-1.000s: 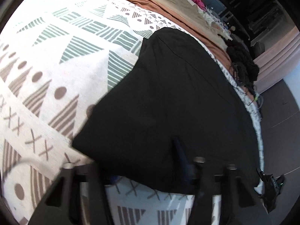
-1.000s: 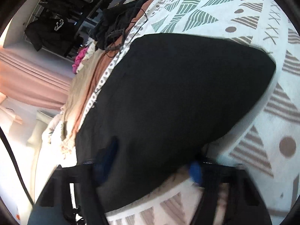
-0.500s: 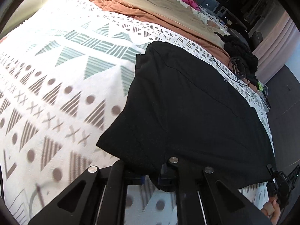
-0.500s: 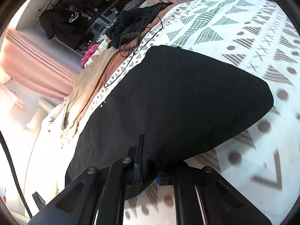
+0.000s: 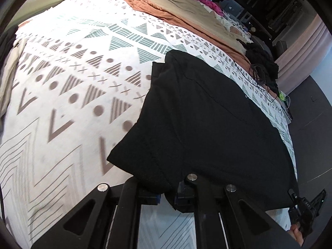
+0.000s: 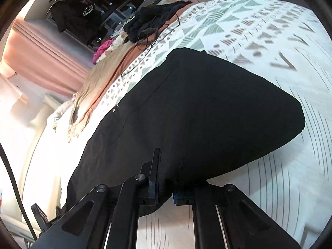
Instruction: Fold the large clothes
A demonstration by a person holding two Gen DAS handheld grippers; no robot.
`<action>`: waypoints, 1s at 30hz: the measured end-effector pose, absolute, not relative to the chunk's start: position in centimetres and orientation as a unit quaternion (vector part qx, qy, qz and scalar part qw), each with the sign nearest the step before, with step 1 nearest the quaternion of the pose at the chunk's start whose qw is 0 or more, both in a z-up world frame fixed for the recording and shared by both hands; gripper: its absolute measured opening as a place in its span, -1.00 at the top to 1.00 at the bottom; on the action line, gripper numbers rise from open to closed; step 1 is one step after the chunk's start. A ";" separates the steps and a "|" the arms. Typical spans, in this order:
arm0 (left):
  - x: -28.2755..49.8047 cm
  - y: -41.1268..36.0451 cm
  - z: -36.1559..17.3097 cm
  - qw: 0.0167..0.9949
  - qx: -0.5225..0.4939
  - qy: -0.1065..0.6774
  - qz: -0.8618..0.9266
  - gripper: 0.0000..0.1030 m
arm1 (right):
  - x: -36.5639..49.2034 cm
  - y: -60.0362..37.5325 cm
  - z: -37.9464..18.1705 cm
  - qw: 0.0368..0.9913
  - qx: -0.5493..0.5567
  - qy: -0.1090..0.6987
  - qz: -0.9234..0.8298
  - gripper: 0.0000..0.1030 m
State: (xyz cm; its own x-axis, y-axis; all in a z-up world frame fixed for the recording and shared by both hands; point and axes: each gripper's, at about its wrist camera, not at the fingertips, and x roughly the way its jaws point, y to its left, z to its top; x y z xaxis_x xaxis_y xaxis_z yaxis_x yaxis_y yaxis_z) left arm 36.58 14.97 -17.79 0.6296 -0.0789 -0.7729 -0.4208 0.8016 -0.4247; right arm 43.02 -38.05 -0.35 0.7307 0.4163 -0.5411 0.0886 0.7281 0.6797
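A large black garment [image 5: 207,120] lies spread on a bed with a white patterned cover [image 5: 72,83]. My left gripper [image 5: 167,197] is shut on the garment's near edge, the cloth pinched between its blue pads. My right gripper [image 6: 165,195] is shut on the near edge of the same black garment [image 6: 197,108] at its other end. The held edge is lifted slightly off the patterned cover [image 6: 280,176]. My right gripper also shows at the far right of the left wrist view [image 5: 305,213].
An orange blanket [image 5: 166,14] and a beige cloth [image 5: 186,6] lie along the far side of the bed. A heap of dark clothes with cables [image 5: 261,62] sits at the far corner. Pink curtains [image 6: 41,58] and hanging dark clothes [image 6: 72,14] stand behind.
Both grippers closed on the garment's near edge, then drew back and up with it. The garment's near edge has come off the cover and more of the bed shows.
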 end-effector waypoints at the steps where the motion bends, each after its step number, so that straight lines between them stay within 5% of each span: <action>1: 35.6 15.3 -17.7 0.851 -0.303 0.417 0.100 0.80 | 42.1 -38.0 -0.4 0.857 0.359 0.357 0.097 0.90; 30: 18.8 18.1 -17.4 0.849 -0.375 0.366 0.072 0.81 | 30.5 -35.5 1.2 0.863 0.301 0.389 0.118 0.89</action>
State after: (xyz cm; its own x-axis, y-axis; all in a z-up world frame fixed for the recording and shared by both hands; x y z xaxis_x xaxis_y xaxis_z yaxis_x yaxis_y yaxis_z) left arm 18.81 18.10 -17.43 0.7223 -0.1528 -0.6744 -0.3961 0.7081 -0.5846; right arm 30.53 -35.51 1.25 0.6700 0.4384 -0.5991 0.0301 0.7903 0.6120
